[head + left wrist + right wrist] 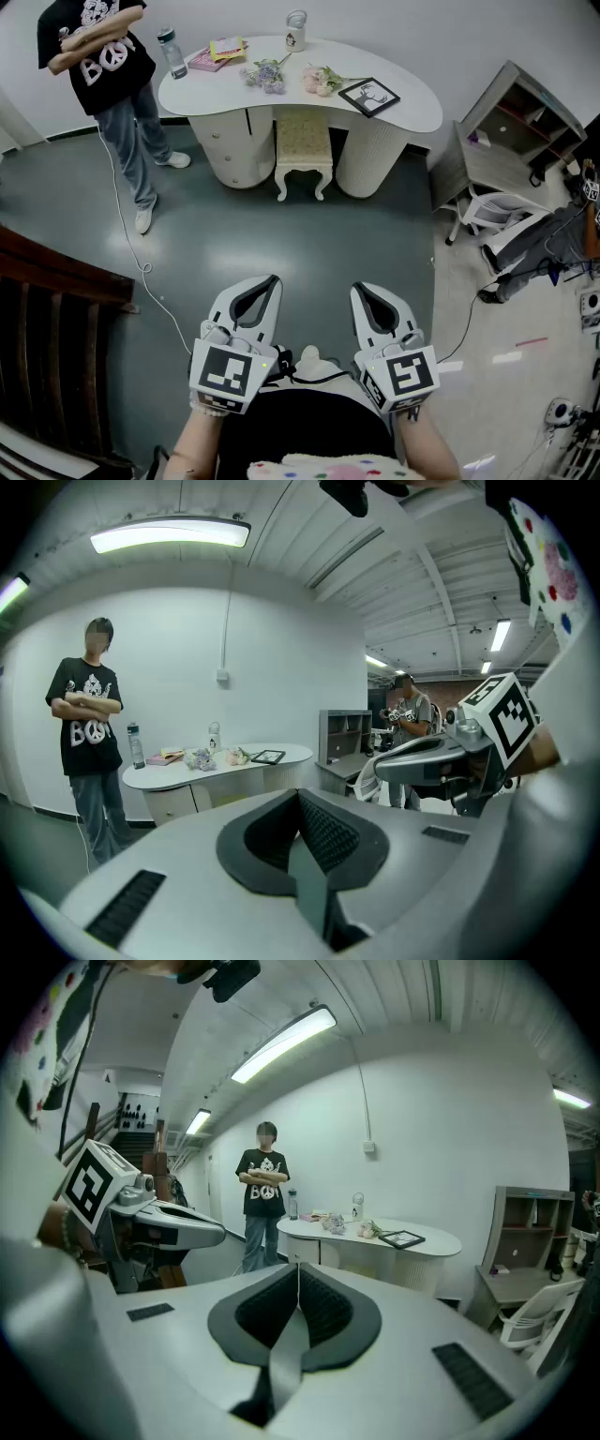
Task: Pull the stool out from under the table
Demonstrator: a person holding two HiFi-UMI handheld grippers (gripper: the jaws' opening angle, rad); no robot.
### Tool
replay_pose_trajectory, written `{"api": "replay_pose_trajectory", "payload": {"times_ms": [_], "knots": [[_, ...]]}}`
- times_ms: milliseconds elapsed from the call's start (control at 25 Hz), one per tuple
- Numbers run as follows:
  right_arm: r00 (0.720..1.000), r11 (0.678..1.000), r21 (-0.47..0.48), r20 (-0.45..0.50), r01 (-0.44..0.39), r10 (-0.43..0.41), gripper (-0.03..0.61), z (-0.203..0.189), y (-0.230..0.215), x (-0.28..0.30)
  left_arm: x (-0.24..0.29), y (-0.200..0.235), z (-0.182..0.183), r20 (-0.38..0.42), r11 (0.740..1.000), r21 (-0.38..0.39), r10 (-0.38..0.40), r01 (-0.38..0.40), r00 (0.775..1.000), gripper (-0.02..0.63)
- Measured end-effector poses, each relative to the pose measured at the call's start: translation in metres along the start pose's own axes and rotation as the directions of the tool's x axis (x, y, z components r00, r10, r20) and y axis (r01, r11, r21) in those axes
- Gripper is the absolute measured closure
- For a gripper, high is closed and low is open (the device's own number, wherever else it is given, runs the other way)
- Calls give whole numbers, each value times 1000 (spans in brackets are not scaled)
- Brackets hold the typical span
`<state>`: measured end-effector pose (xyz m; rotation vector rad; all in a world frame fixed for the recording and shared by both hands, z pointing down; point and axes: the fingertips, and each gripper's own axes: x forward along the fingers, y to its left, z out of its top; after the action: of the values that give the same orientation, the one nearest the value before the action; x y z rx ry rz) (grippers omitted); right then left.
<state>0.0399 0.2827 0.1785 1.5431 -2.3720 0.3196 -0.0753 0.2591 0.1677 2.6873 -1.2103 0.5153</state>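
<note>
Stool (303,150) sits tucked in the kneehole of the table (412,112), between its two white pedestals (230,150). The cushioned seat shows just past the tabletop's front edge and the front legs are on the grey floor (281,244). Not pulled out yet, nothing touching it.

On the tabletop: picture frame (368,97), flowers (266,75), cup (296,30), bottle (172,52), books (217,52). A person (98,56) stands with arms crossed just beside the table's left end. A cable (141,253) trails across the floor from there toward us.

Left gripper (270,281) and right gripper (362,289) are both clenched on nothing, pads together in each gripper's own view. They're held side by side low in front of the body, well apart from the stool, tipped slightly down toward the table.

Step in hand, as I read it: the approach.
- Walk in square to the stool and release both claws before reaching.
- Take the seat's front rail, one gripper per side (the padded top looks soft and would likely squash and slip, so bite the rigid frame below it).
- Pull straight back, evenly on both sides, so the legs don't yaw into a pedestal.
- Drag rather than lift, or the seat could knock the tabletop's underside.
- Mind the cable when stepping back.
</note>
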Motion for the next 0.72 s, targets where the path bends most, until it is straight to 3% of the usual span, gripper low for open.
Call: {"api": "replay_pose_trajectory", "payload": {"times_ms": [720], "knots": [[1000, 1000, -18, 4, -9, 9, 543, 0, 3, 0, -6, -1, 4, 24, 999, -1, 35, -35, 999, 598]]}}
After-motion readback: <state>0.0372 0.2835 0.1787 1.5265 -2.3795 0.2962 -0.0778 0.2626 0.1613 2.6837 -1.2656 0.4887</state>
